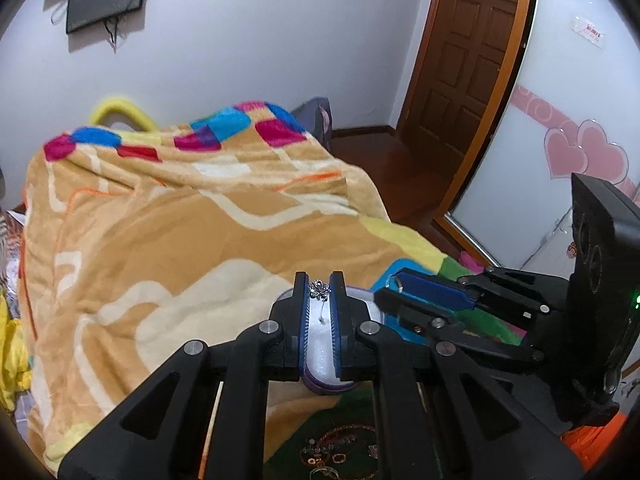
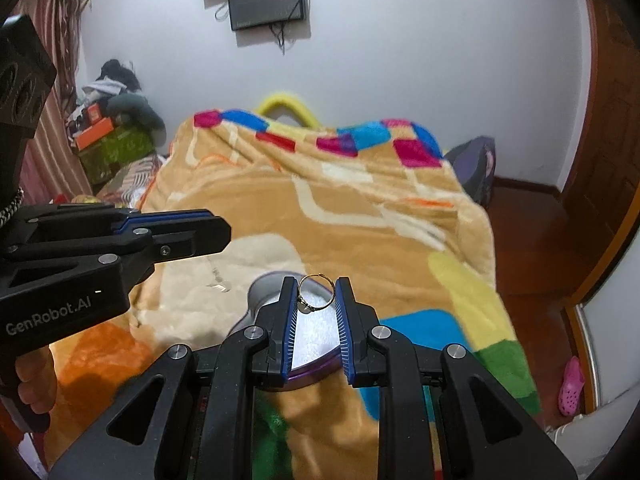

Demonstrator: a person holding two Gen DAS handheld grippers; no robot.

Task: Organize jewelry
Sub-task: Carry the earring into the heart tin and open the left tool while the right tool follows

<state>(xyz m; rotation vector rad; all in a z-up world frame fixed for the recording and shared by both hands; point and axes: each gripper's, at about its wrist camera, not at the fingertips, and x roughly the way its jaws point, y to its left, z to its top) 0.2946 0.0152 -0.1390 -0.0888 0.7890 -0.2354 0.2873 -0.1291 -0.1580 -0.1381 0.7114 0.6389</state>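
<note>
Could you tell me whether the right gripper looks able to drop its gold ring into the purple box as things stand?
Probably yes: the right gripper holds the gold ring over the open purple box, with nothing between.

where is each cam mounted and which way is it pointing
Left wrist: sits on the left gripper, looking along its fingers across the bed blanket toward the door; it grips a silver flower earring; the right gripper enters from the right.
Right wrist: sits on the right gripper, facing the wall monitor; it grips a gold ring; the left gripper enters from the left.
Shared: the blanket, monitor, and white jewelry tray below both.
</note>
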